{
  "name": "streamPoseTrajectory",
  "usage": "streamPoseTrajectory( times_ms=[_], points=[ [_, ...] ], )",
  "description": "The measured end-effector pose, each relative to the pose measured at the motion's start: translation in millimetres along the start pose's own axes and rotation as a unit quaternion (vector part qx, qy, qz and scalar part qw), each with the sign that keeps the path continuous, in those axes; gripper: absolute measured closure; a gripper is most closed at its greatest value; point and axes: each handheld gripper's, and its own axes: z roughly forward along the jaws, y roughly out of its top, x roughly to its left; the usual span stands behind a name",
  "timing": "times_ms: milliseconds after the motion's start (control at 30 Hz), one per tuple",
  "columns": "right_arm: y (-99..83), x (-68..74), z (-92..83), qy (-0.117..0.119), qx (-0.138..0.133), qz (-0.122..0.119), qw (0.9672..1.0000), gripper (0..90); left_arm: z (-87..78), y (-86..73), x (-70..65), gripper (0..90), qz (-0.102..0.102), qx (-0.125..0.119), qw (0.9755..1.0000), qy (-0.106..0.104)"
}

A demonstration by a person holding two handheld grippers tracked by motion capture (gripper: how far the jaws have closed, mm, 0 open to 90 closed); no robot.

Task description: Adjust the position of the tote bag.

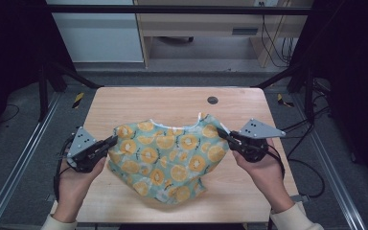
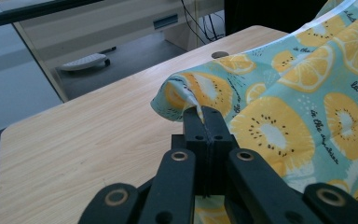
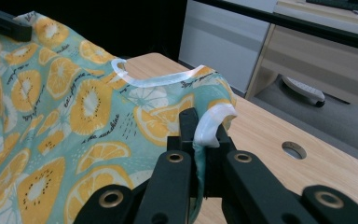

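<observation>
**Inspector A:** Garment [image 1: 170, 160], teal with orange-slice print, is spread across the near half of the wooden table [image 1: 139, 103]. Its white-trimmed neckline [image 1: 177, 127] faces the far edge. Grips?

**Inspector B:** Left gripper [image 1: 114, 140] is clenched on the garment's left shoulder corner; in the left gripper view the jaws stand pressed together with the cloth edge [image 2: 193, 105] pinched between them. Right gripper [image 1: 220, 132] is clamped on the opposite shoulder corner; the right gripper view has a fold of white trim [image 3: 212, 126] caught between its jaws.

**Inspector A:** Edges?

**Inspector B:** Both held corners are lifted off the table and the upper edge stretches between them. The lower hem [image 1: 172, 199] lies crumpled near the table's front edge.

**Inspector A:** Open room?

**Inspector B:** Bare wood beyond the neckline to the far edge, broken by one round cable hole [image 1: 212, 100]. Narrow bare strips lie left and right of the garment.
</observation>
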Motion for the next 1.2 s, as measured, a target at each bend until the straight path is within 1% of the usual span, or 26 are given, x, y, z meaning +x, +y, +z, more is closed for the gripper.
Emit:
streamPoseTrajectory(
  times_ms=[67,100,233,467,633,700,833,933,1000,1200],
  points=[
    [-0.1,1.4,-1.8,0.0,-0.006,-0.001,1.0,89.9,-1.9,-1.5,-1.4,90.0,-0.003,-0.003,1.0,-0.001],
    [-0.2,2.5,-3.7,0.001,-0.01,0.0,0.9999,89.9,-3.1,-2.0,-2.1,90.0,-0.002,-0.005,1.0,0.0],
    [-1.3,5.0,-6.5,0.004,-0.015,-0.001,0.9999,89.9,-8.2,-4.7,-4.8,90.0,0.001,-0.008,1.0,0.0],
    [-10.5,16.4,-17.4,0.016,-0.021,-0.008,0.9996,89.9,-17.0,-14.8,-10.8,90.0,0.004,-0.013,0.9999,-0.006],
    [-16.1,22.2,-21.4,0.019,-0.022,-0.014,0.9995,89.9,-22.1,-21.2,-14.4,90.0,0.002,-0.017,0.9998,-0.007],
    [-19.3,24.2,-22.5,0.02,-0.024,-0.012,0.9994,89.9,-23.9,-24.2,-15.3,90.0,-0.001,-0.02,0.9998,-0.009],
    [-28.9,26.8,-23.9,0.025,-0.024,-0.008,0.9994,89.9,-27.2,-32.3,-20.2,90.0,0.002,-0.015,0.9998,-0.015],
    [-32.8,27.3,-23.7,0.027,-0.022,-0.006,0.9994,89.9,-28.3,-34.2,-21.2,90.0,0.005,-0.013,0.9998,-0.016],
    [-37.9,28.1,-22.8,0.028,-0.018,-0.002,0.9994,89.9,-29.1,-35.9,-22.2,90.0,0.003,-0.013,0.9998,-0.017],
    [-42.2,28.8,-22.0,0.031,-0.014,0.0,0.9994,89.9,-30.4,-38.4,-23.5,90.0,0.006,-0.009,0.9997,-0.02]
  ],
)
